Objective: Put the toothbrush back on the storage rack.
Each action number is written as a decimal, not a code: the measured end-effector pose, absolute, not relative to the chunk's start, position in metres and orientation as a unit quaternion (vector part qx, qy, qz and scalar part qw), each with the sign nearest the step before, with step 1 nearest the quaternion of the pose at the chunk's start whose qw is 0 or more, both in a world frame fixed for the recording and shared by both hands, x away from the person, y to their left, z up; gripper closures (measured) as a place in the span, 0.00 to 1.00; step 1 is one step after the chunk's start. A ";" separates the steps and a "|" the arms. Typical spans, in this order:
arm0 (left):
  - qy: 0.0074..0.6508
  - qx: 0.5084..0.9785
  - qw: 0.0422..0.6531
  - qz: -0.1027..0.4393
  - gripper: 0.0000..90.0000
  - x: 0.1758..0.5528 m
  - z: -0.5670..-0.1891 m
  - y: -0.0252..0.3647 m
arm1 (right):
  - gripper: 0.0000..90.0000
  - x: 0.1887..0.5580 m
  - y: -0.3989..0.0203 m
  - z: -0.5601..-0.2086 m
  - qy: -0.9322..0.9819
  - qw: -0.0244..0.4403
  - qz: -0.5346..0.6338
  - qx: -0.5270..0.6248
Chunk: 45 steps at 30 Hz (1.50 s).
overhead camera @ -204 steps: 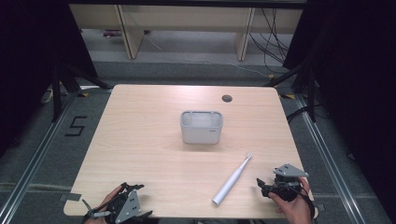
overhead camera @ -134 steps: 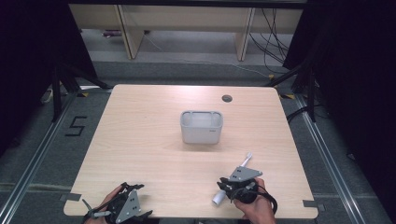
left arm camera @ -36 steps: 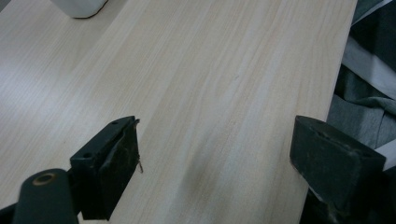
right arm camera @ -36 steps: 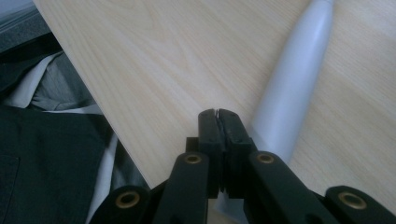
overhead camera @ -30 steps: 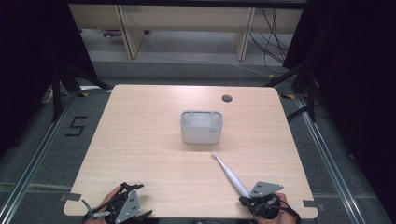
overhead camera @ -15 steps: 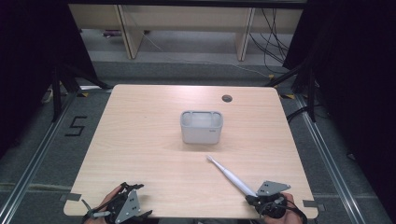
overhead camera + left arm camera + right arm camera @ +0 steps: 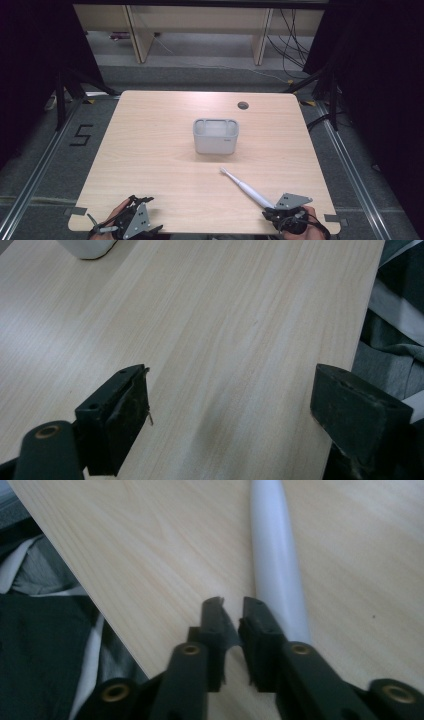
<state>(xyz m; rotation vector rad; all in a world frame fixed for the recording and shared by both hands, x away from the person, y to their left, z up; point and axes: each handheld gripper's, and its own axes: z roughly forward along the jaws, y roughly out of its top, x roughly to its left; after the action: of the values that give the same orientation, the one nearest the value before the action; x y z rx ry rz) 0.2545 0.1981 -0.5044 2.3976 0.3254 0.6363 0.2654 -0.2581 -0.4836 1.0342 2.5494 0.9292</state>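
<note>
A light wooden tabletop (image 7: pixel 150 150) is seen from above, with a grey rectangular container (image 7: pixel 215 135) standing near its middle and a small dark round hole (image 7: pixel 243 105) set in the surface toward the far right.

A white toothbrush (image 7: pixel 246 188) is laid on the tabletop at the near right, its head pointed toward the far left, just short of the container, and its thick handle end directed at the near right corner. The right gripper (image 7: pixel 280 218) is held in a hand (image 7: pixel 307 227) at that near right corner, at the handle end of the toothbrush. In the right gripper view, the jaws of the right gripper (image 7: pixel 232 611) are seen brought almost together, with only a thin gap left between them and nothing held in that gap. The white handle (image 7: pixel 277 555) is seen lying just beside the right-hand jaw, outside it; whether the jaw touches the handle cannot be told.

The left gripper (image 7: pixel 132 225) is held at the near left edge of the tabletop, well apart from the toothbrush. In the left gripper view, its jaws (image 7: pixel 230 420) are seen spread wide, with only bare wood between them and nothing grasped. A corner of the container (image 7: pixel 87 247) is visible at the far edge of that view.
</note>
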 end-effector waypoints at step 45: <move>0.127 0.907 0.318 0.247 0.17 0.255 -0.505 0.199 | 0.66 0.357 -0.178 -0.476 0.943 0.094 0.105 0.302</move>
<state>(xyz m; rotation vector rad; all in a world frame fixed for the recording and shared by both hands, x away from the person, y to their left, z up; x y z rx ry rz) 0.2547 0.1985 -0.5053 2.3855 0.3349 0.6508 0.3570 -0.1784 -0.4755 0.8945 2.7962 0.3125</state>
